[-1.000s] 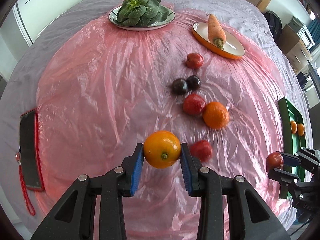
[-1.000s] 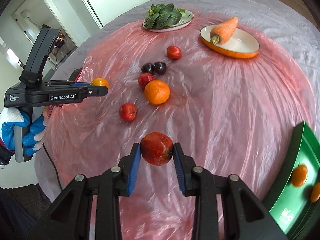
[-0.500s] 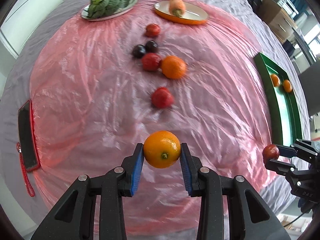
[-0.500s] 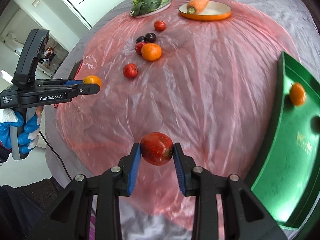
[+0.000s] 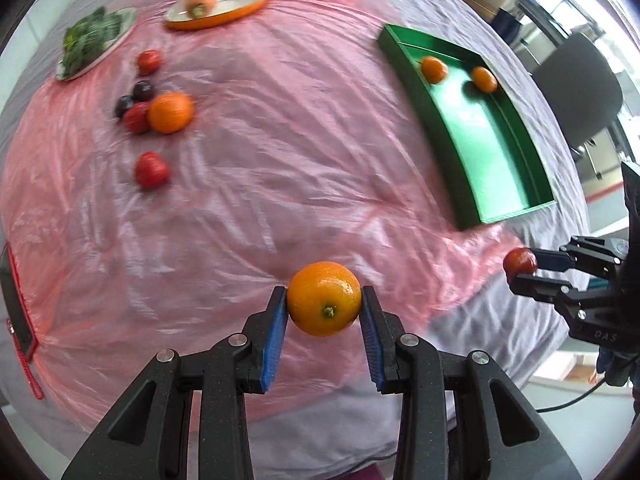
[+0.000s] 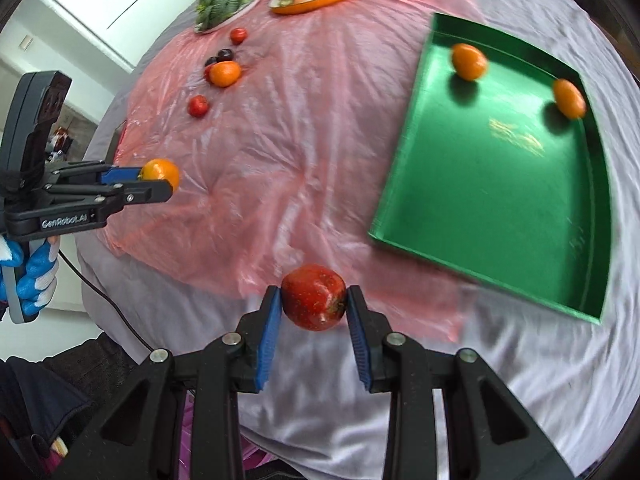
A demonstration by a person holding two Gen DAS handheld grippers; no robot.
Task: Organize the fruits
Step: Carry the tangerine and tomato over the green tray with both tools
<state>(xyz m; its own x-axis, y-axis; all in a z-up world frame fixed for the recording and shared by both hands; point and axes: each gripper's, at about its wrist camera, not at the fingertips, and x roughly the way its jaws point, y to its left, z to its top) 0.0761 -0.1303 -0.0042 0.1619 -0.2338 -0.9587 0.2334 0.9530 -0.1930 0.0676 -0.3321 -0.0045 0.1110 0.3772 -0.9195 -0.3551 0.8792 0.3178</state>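
My left gripper point(image 5: 325, 300) is shut on an orange point(image 5: 324, 298), held above the near edge of the pink plastic sheet point(image 5: 280, 160). My right gripper point(image 6: 313, 303) is shut on a red apple point(image 6: 313, 302), held above the near table edge, left of the green tray point(image 6: 500, 208). The tray holds two small oranges point(image 6: 469, 61) at its far end. On the sheet lie a loose orange point(image 5: 170, 113), red fruits point(image 5: 151, 170) and dark plums point(image 5: 142, 90). Each gripper shows in the other's view point(image 6: 158, 182) point(image 5: 520, 268).
A plate of leafy greens point(image 5: 92, 40) and an orange-rimmed dish with a carrot point(image 5: 216, 0) stand at the far side. A phone with a red cord point(image 5: 16, 304) lies at the left edge. An office chair point(image 5: 580, 92) stands beyond the table on the right.
Both grippers have pulled back and swung right with their fruits still held. The green tray has come further into both views and the loose fruits have slid left.
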